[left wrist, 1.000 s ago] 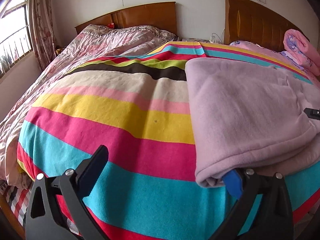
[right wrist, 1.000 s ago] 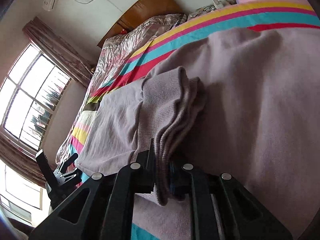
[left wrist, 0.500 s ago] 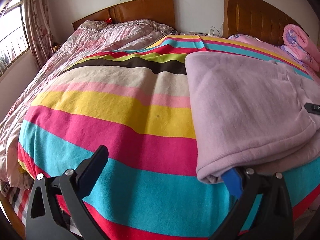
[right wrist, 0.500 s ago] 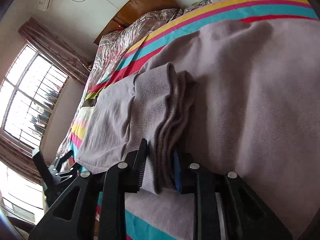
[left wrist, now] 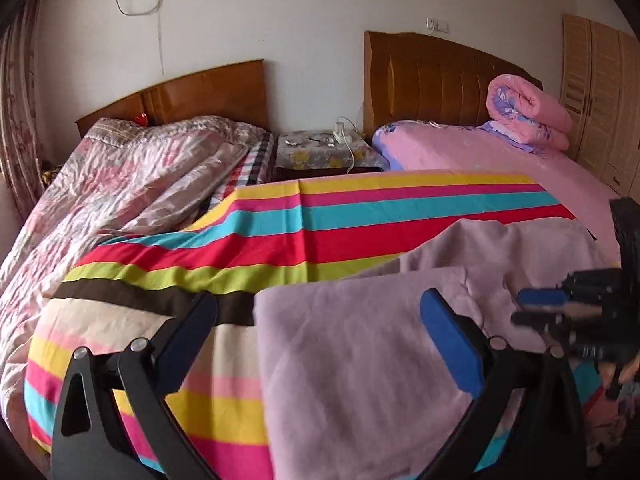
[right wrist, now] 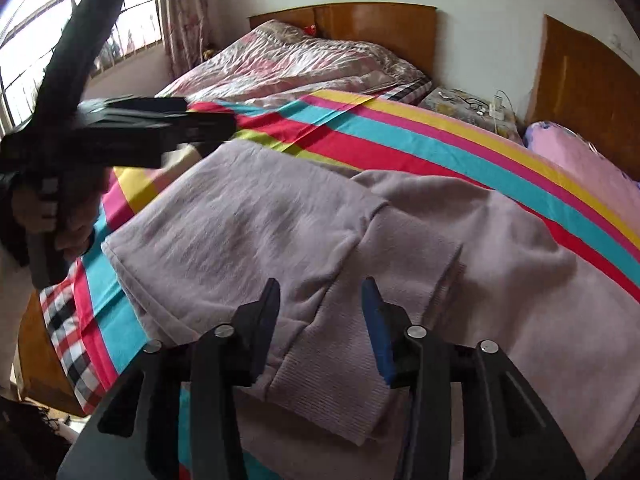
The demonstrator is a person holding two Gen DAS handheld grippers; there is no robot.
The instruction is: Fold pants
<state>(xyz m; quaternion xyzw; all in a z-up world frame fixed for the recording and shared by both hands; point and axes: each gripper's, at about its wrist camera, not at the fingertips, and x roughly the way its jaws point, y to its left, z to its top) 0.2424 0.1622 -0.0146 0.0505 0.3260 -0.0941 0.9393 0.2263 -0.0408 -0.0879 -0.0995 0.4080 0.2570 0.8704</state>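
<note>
While my right tongs [right wrist: 320,312] hang just over the near edge of the bed, their jaws have just been opening and now stand spread, with the ribbed cuff [right wrist: 344,364] of the pants [right wrist: 256,224] lying loose between them, untouched by either pad. Those lilac pants lie folded on the striped bedspread [right wrist: 420,140], a thick stack running from my six o'clock up toward eleven, with more of the same fabric spilling off to three. My left tongs [left wrist: 320,340] are spread wide too, pinching nothing; the folded pants [left wrist: 360,360] sit under them, filling the gap from six to one o'clock. At nine to ten o'clock in the right view I see the left tool [right wrist: 132,132] gripped in a hand [right wrist: 60,216], blurred. Farther out, at twelve, a bedside stand [left wrist: 324,152] carries a charger and cable, flanked by two wooden headboards [left wrist: 432,80]. A rolled pink quilt [left wrist: 524,112] rests at two o'clock, against the far one.
</note>
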